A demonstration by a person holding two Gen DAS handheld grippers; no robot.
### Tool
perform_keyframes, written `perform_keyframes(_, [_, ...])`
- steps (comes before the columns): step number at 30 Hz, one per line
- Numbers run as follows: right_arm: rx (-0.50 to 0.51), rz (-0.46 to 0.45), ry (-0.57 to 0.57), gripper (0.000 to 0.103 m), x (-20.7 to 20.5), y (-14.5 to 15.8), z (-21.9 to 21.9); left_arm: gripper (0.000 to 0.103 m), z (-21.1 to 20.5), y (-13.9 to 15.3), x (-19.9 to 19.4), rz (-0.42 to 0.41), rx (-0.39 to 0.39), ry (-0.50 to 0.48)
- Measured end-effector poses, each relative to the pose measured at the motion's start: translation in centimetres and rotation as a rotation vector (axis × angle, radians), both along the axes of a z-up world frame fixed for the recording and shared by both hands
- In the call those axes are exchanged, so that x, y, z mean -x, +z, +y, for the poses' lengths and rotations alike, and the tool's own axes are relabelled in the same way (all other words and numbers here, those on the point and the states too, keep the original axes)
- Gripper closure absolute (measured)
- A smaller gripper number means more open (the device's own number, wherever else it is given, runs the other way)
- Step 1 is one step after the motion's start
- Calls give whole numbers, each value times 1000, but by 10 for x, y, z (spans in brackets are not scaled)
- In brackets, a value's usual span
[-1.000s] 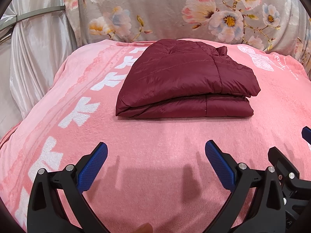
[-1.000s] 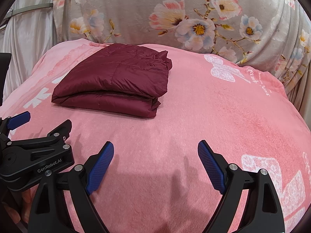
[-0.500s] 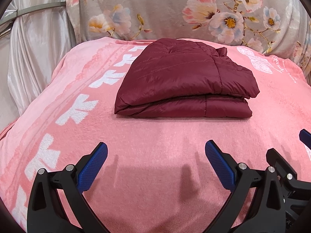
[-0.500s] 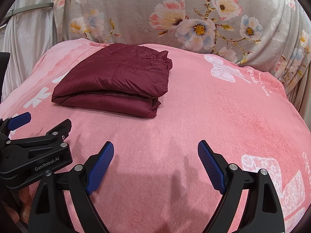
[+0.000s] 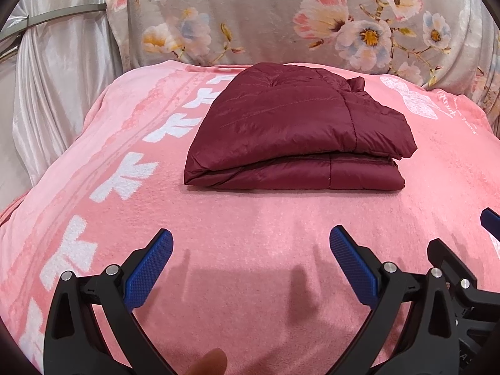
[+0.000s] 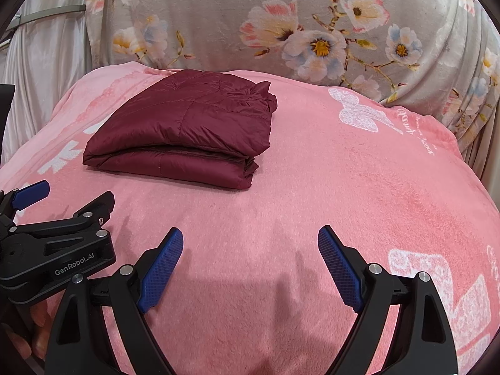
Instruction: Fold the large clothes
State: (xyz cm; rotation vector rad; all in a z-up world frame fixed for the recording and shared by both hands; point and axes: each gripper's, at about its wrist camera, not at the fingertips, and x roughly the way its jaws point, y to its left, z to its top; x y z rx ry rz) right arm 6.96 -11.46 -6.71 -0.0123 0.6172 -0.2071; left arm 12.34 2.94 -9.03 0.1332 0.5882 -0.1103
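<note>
A dark red quilted jacket (image 5: 293,128) lies folded into a thick rectangle on the pink blanket (image 5: 250,218); it also shows in the right wrist view (image 6: 184,131), at upper left. My left gripper (image 5: 251,265) is open and empty, low over the blanket, well short of the jacket's near edge. My right gripper (image 6: 250,265) is open and empty, to the right of the jacket and nearer to me. The left gripper's body (image 6: 59,250) shows at the left of the right wrist view.
A grey floral cover (image 5: 312,15) rises behind the blanket. A pale satin drape (image 5: 56,78) with a metal bar hangs at the left. The blanket has white patterns along its left side (image 5: 125,178) and at right (image 6: 359,112).
Both grippers stay open and nearly still. The left wrist view has shifted very slightly, with the jacket a little lower and left in it.
</note>
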Motion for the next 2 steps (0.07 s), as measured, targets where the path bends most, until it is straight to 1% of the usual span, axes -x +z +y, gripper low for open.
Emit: perform_keyframes(2, [0, 1, 0, 17, -1, 0, 0, 5, 0, 0, 1, 1, 0, 2])
